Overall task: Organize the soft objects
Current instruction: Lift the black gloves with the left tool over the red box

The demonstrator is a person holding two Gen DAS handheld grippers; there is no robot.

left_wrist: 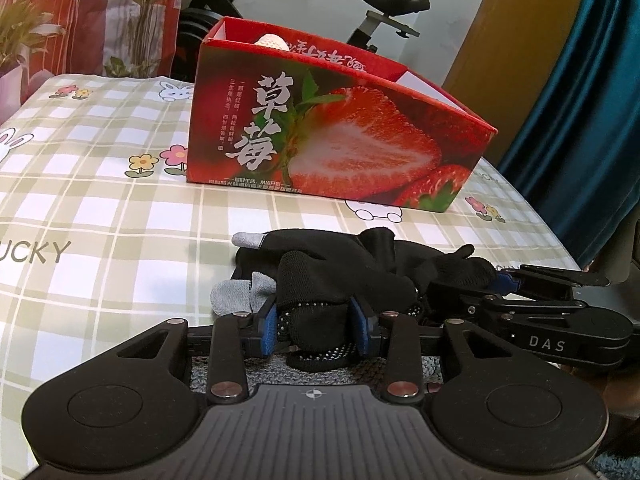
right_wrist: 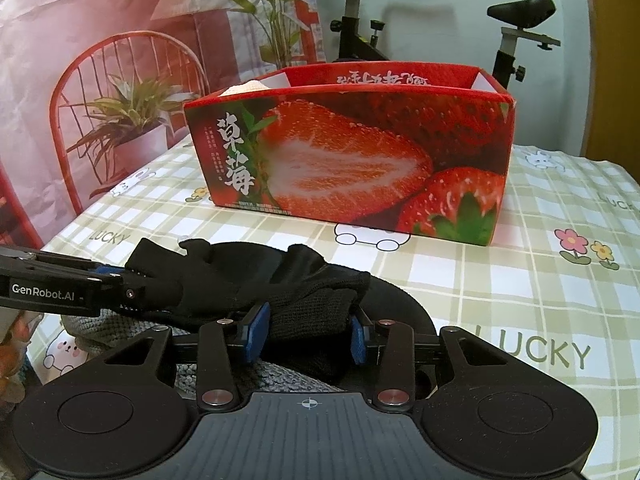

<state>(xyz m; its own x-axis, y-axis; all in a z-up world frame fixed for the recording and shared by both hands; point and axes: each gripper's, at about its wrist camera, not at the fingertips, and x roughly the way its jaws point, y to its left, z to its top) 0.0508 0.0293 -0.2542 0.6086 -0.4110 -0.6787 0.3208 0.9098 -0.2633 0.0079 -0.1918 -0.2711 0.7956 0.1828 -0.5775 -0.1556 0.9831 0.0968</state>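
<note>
A checked tablecloth (left_wrist: pixel 120 208) printed with rabbits and flowers covers the table, with an exercise bike (left_wrist: pixel 384 12) against the far wall. On the far side stands an open strawberry box (left_wrist: pixel 340 140), something pale, perhaps another soft item, showing above its rim at the left end. Near the front edge lies a heap of black gloves (left_wrist: pixel 360 268) with grey fingertips. The left gripper (left_wrist: pixel 316 322) pinches a dotted glove fold between its blue pads. Just to the right, the right gripper (right_wrist: pixel 306 334) clamps black knit fabric of the same heap.
</note>
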